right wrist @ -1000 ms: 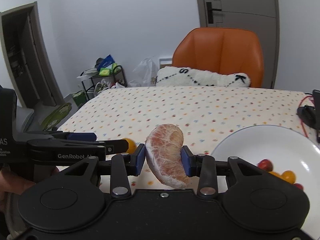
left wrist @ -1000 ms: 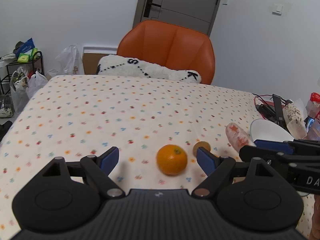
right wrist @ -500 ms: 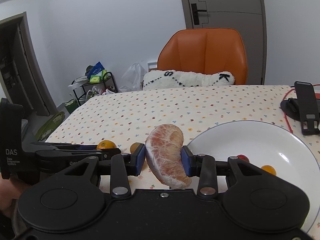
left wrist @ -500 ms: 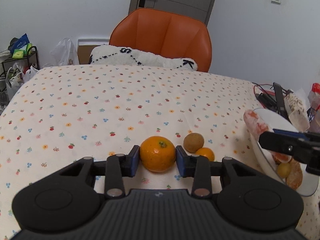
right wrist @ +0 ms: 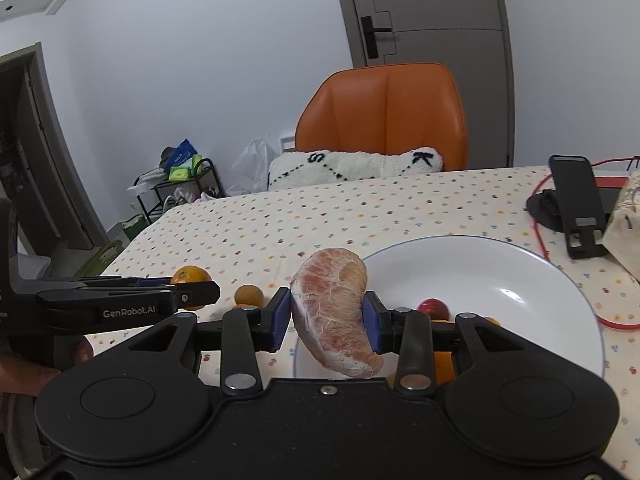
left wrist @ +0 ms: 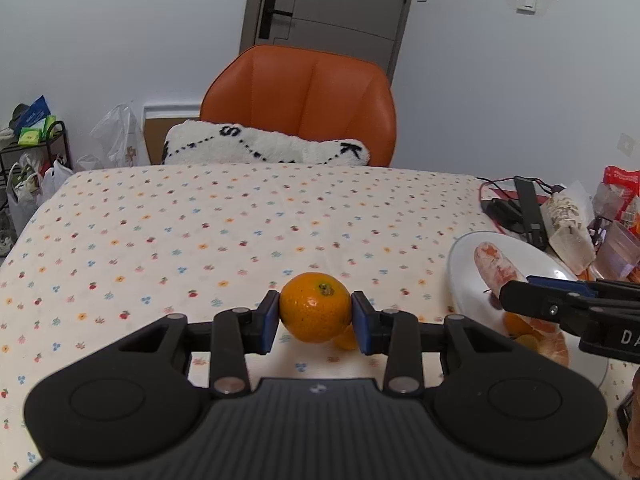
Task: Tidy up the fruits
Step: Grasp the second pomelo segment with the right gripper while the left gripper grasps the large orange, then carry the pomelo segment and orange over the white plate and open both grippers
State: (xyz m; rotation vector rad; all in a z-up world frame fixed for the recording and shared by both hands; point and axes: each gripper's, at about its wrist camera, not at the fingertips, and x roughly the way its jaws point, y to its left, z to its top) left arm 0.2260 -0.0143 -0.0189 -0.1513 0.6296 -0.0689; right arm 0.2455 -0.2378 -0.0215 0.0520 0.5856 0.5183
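Two hand-held grippers work over a worktop covered in a flower-dotted cloth. The left gripper is clamped on an orange, its blue pads pressing both sides of the fruit, stem end facing up; from the right wrist view the same orange shows behind the left gripper's black fingers. A smaller orange fruit peeks out from just behind and below the held orange.

The right gripper grips a peeled pink pomelo segment, held nearly upright over the near-left rim of a white plate. On the plate lie a small red fruit and orange pieces partly hidden behind the gripper fingers. A small brown round fruit sits on the cloth between the orange and the segment.

From the left wrist view, the segment stands over the plate at the right. Beyond the worktop stand an orange chair with a white cushion; a black phone stand and red cable lie at the right edge.
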